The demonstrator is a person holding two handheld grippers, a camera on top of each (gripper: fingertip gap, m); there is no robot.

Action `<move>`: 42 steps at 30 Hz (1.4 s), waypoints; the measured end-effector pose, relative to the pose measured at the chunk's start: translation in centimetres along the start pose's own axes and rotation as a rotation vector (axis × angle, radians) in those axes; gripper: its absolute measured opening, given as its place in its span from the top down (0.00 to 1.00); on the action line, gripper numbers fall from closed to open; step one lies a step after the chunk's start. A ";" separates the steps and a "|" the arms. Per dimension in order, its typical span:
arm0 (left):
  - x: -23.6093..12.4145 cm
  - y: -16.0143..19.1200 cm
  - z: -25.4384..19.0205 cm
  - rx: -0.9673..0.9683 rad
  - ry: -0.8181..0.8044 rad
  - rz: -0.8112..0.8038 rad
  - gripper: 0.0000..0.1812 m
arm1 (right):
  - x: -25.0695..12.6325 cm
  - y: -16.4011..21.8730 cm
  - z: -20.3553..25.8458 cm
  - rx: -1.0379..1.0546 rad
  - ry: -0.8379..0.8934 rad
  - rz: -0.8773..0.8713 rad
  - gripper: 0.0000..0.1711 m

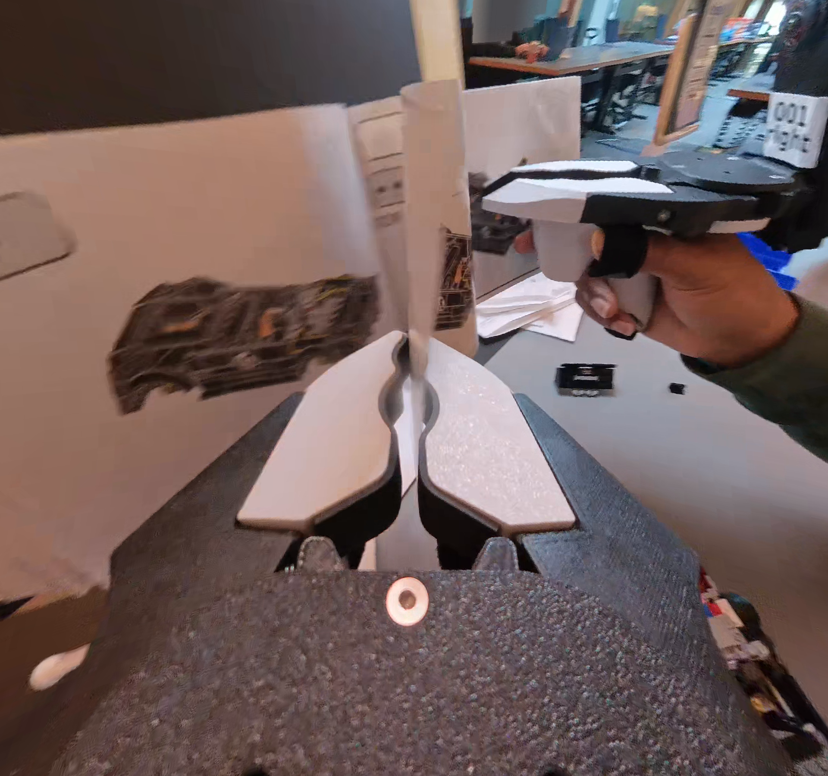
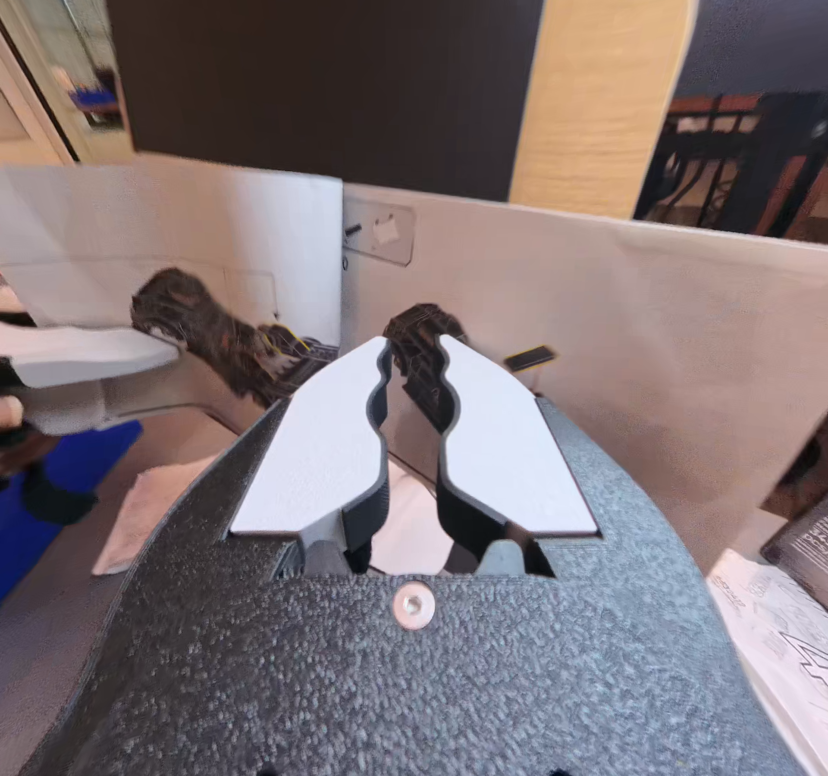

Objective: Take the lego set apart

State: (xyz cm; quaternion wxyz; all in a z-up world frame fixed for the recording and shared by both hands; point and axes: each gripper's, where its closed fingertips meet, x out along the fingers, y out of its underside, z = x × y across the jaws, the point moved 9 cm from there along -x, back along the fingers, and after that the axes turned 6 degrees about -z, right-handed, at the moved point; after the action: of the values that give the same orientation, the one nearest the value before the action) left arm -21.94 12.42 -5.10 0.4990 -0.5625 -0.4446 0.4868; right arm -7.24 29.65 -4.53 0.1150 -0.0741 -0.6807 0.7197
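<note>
My left gripper (image 1: pixel 414 342) is shut on the edge of a white paper booklet (image 1: pixel 430 217) held upright. Its open page (image 1: pixel 179 226) bears a blurred print of a black car (image 1: pixel 242 338). My right gripper (image 2: pixel 413 342) is slightly open, with a visible gap at the tips. The booklet page with a black car print (image 2: pixel 421 365) shows through that gap from behind, and the pads do not press on it. In the left wrist view the right gripper (image 1: pixel 488 199), held by a hand (image 1: pixel 699 297), sits just right of the booklet's edge. The left gripper's finger (image 2: pixel 89 360) shows at the left in the right wrist view.
A small black lego piece (image 1: pixel 586 379) and a tiny black piece (image 1: pixel 676 388) lie on the grey table (image 1: pixel 627 441). Folded white papers (image 1: pixel 528 311) lie behind them. Loose lego bits (image 1: pixel 735 647) are at the lower right. Printed sheets (image 2: pixel 770 647) lie to the right of my right gripper. Tip to tip, the grippers are about 12 centimeters apart. Measured from the fingertips, the small black lego piece (image 1: pixel 586 379) is 25 centimeters or so from the right gripper and 30 centimeters from the left.
</note>
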 end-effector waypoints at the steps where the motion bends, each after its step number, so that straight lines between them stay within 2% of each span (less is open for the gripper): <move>1: 0.2 -0.3 -1.2 0.023 0.027 -0.016 1.00 | -1.1 -0.7 0.1 0.023 -0.014 -0.051 0.87; 5: 2.2 -0.6 -5.9 0.129 0.121 -0.045 0.96 | -5.7 -3.6 2.5 0.067 -0.173 -0.156 0.72; 8: 4.5 0.1 -7.9 0.131 0.156 -0.047 0.95 | -7.8 -4.7 4.4 0.067 -0.259 -0.102 0.56; 11: 7.0 0.8 -8.9 0.106 0.175 -0.046 0.93 | -8.6 -4.7 5.0 0.003 -0.255 -0.032 0.52; 14: 8.8 1.3 -10.5 0.130 0.268 -0.070 0.84 | -7.9 -4.1 4.2 -0.091 -0.134 0.040 0.59; 18: 8.9 1.8 -11.7 0.101 0.346 -0.089 0.73 | -7.0 -3.3 0.8 -0.212 0.062 0.073 0.80; 20: 8.2 2.0 -11.6 0.101 0.349 -0.102 0.73 | -6.6 -3.1 -0.9 -0.223 0.107 0.070 0.90; 24: 7.4 2.6 -10.4 0.085 0.293 -0.083 0.74 | -5.5 -2.8 -3.4 -0.226 0.157 0.080 1.00; 31: 6.7 2.4 -7.7 0.086 0.101 -0.114 0.78 | -4.6 -2.7 -6.2 -0.215 0.220 0.087 1.00; 33: 7.2 2.4 -7.4 0.081 0.094 -0.094 0.77 | -6.1 -3.4 -6.4 -0.128 0.223 -0.002 0.99; 35: 7.9 2.4 -7.2 0.079 0.084 -0.082 0.77 | -8.3 -4.3 -6.2 -0.052 0.221 -0.145 0.92; 37: 8.6 2.5 -7.1 0.081 0.077 -0.061 0.76 | -10.4 -5.3 -4.7 -0.043 0.178 -0.288 0.89; 39: 9.3 2.7 -7.2 0.073 0.090 -0.050 0.74 | -11.6 -5.7 -2.4 -0.112 0.114 -0.351 0.88; 42: 10.0 3.1 -7.4 0.057 0.108 -0.031 0.72 | -10.8 -4.8 1.2 -0.229 -0.060 -0.278 0.92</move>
State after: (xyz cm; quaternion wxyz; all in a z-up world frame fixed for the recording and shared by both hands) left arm -13.26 21.01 -9.01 0.5455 -0.5665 -0.4116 0.4606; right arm 3.11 25.84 -0.25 0.1838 0.0294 -0.7650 0.6165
